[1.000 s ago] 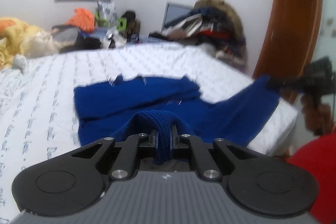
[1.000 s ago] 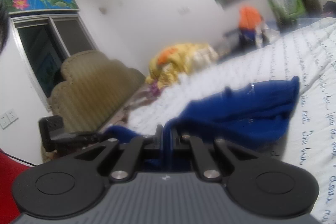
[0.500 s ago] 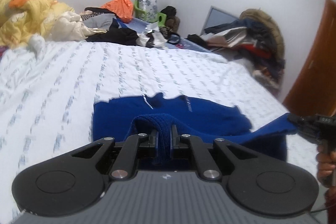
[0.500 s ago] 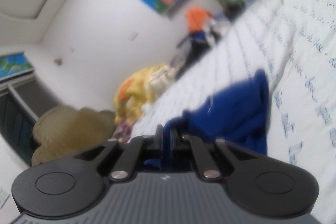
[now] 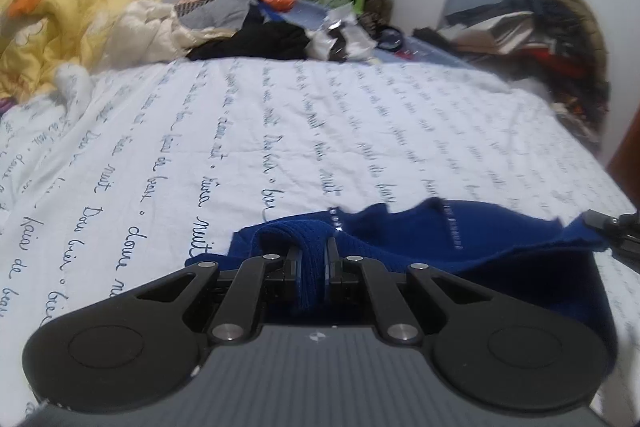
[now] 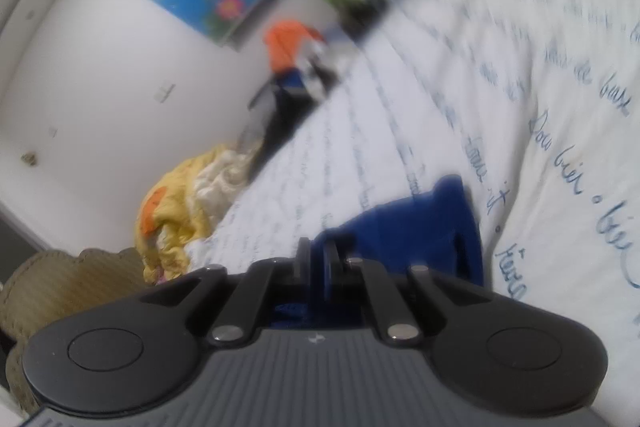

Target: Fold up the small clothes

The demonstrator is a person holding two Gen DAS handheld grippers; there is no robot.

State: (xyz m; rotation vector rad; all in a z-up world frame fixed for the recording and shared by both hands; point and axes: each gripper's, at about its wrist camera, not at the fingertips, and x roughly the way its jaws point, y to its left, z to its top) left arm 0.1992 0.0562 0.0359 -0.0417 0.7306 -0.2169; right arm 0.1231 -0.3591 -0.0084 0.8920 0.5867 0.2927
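Garment: the blue knit garment (image 5: 420, 247) hangs between my two tools at the near edge of the bed (image 5: 280, 131), its far hem just over the white lettered sheet and the rest draped down toward me.
Why held this way: I judge I am holding it by two corners so the cloth spreads flat and can be laid down squarely for a fold; pinching at two points keeps it from bunching.
Left gripper: my left gripper (image 5: 312, 267) is clamped tight on a thick ribbed band of the blue knit, which runs up between the two pads and bulges over their tips.
Right gripper: my right gripper (image 6: 318, 267) is also closed hard on blue cloth; a thin fold of it sits between the pads, and more of the garment (image 6: 420, 231) trails off to the right over the sheet. From the left wrist view its tip (image 5: 612, 227) shows at the far right, holding the other corner taut.
Stretch: the edge between the two tools looks pulled nearly straight, slightly rumpled in the middle.
Surroundings: a yellow quilt (image 5: 60, 23) lies heaped at the far left, loose clothes (image 5: 256, 27) at the far end, well apart from the garment.
Blur: the right wrist view is smeared, so finer detail there is beyond me.
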